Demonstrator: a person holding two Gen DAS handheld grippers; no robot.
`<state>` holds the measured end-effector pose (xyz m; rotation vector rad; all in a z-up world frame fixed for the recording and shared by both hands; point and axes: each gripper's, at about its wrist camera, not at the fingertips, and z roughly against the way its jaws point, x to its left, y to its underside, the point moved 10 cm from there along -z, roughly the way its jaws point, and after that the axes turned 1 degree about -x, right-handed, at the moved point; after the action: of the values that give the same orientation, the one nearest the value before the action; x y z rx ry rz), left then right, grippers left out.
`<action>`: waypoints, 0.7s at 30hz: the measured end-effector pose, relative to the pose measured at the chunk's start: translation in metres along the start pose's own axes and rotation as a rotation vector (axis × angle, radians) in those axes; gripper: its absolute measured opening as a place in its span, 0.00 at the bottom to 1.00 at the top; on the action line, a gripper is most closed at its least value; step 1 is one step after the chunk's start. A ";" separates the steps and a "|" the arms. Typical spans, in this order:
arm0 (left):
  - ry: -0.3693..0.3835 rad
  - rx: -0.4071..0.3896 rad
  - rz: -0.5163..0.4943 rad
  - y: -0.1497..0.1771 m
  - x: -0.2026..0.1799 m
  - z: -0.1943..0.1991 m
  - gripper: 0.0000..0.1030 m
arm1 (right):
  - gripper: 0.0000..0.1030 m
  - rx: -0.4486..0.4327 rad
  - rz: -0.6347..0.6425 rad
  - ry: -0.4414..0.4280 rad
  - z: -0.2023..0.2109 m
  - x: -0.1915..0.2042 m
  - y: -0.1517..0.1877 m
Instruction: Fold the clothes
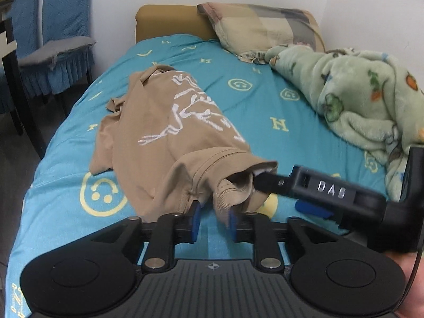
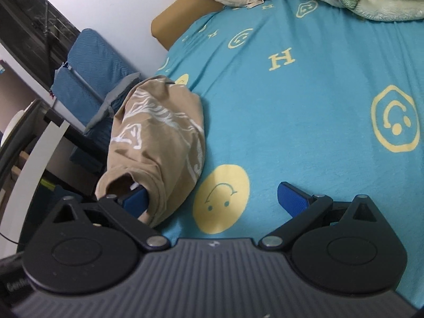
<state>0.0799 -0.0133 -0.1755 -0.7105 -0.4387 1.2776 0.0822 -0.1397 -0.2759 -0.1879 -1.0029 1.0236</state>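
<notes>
A bed with a turquoise sheet printed with yellow smiley faces and letters fills both views, its tan headboard against a white wall, with a patchwork pillow and a crumpled green fleece blanket at its far right and blue-covered chairs standing beside it on the left. A tan T-shirt with a white graphic print lies loosely bunched on the sheet toward the bed's left side, its nearest cloth raised off the bed. The left tool has its 2 blue pads parted a little, a fold of the shirt's ribbed edge hanging between them without being pinched. The right tool is spread wide; 1 of its fingers reaches inside a hemmed opening of the shirt, while the other sits over bare sheet, clamping nothing.
</notes>
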 end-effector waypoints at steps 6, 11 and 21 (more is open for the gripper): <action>-0.032 -0.038 -0.036 -0.007 -0.001 0.006 0.52 | 1.00 -0.021 -0.049 0.008 0.006 -0.007 -0.006; 0.001 -0.060 -0.064 -0.013 -0.002 0.008 0.52 | 1.00 -0.027 -0.058 0.046 0.011 -0.012 -0.010; 0.016 -0.017 -0.158 -0.007 -0.002 0.000 0.55 | 1.00 -0.046 -0.102 0.184 0.023 -0.039 -0.019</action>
<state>0.0840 -0.0165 -0.1706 -0.6861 -0.4836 1.1200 0.0713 -0.1878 -0.2761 -0.2617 -0.8600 0.8743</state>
